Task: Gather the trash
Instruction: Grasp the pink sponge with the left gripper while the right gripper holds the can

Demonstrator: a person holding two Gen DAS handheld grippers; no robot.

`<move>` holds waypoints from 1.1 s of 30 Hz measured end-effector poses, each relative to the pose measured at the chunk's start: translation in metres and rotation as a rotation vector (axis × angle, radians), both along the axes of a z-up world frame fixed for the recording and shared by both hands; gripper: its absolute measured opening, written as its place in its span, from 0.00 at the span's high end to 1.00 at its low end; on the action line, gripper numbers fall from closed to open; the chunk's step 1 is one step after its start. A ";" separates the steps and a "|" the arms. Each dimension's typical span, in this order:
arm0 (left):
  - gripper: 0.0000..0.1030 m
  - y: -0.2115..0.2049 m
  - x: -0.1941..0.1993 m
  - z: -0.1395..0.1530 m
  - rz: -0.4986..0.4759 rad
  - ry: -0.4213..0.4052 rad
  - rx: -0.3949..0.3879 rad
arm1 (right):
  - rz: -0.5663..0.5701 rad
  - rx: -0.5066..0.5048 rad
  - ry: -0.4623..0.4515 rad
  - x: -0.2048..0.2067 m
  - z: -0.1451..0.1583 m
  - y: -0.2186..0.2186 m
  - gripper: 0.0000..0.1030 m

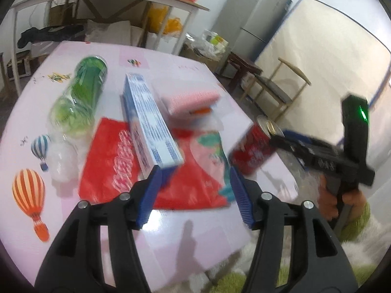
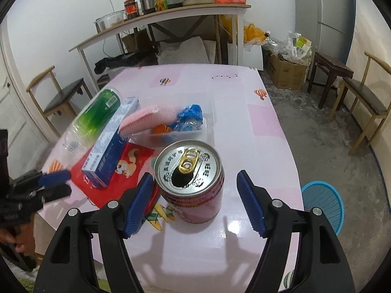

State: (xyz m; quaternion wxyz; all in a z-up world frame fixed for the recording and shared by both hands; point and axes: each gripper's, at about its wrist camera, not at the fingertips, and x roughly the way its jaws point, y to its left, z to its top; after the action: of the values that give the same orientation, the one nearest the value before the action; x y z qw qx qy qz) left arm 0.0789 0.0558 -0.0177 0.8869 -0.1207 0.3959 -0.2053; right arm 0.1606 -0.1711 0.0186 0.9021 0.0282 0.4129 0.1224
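Observation:
An opened red drink can (image 2: 191, 183) stands upright on the pink table between the fingers of my open right gripper (image 2: 196, 202); no pad touches it. It also shows in the left wrist view (image 1: 251, 147). My left gripper (image 1: 195, 193) is open just above the table, its left finger near the end of a blue and white carton (image 1: 150, 122) lying on a red snack bag (image 1: 136, 166). A green plastic bottle (image 1: 80, 95) lies on its side to the left. A clear tub (image 2: 180, 128) holds a pink pack (image 2: 146, 118) and blue wrappers.
The pink table (image 2: 268, 131) ends on the right above a concrete floor. A blue basket (image 2: 322, 205) stands on the floor at the right. Wooden chairs (image 2: 366, 97) and a cluttered side table (image 2: 171, 12) stand behind.

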 end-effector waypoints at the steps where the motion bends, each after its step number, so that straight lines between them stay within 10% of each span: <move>1: 0.47 0.002 0.007 0.003 0.019 0.001 0.002 | 0.001 0.010 -0.004 0.000 0.002 -0.002 0.33; 24: 0.46 -0.015 0.088 0.035 0.040 0.005 0.061 | 0.007 0.171 0.010 0.035 0.003 -0.031 0.33; 33: 0.47 -0.092 0.100 0.019 -0.130 -0.100 0.430 | -0.013 0.200 0.014 0.044 -0.003 -0.040 0.32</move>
State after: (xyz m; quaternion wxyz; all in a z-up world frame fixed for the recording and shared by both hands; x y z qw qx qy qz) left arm 0.1790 -0.0361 0.0017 0.8956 0.1070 0.3931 -0.1785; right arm 0.2042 -0.2110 0.0158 0.8926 0.1218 0.4048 0.1569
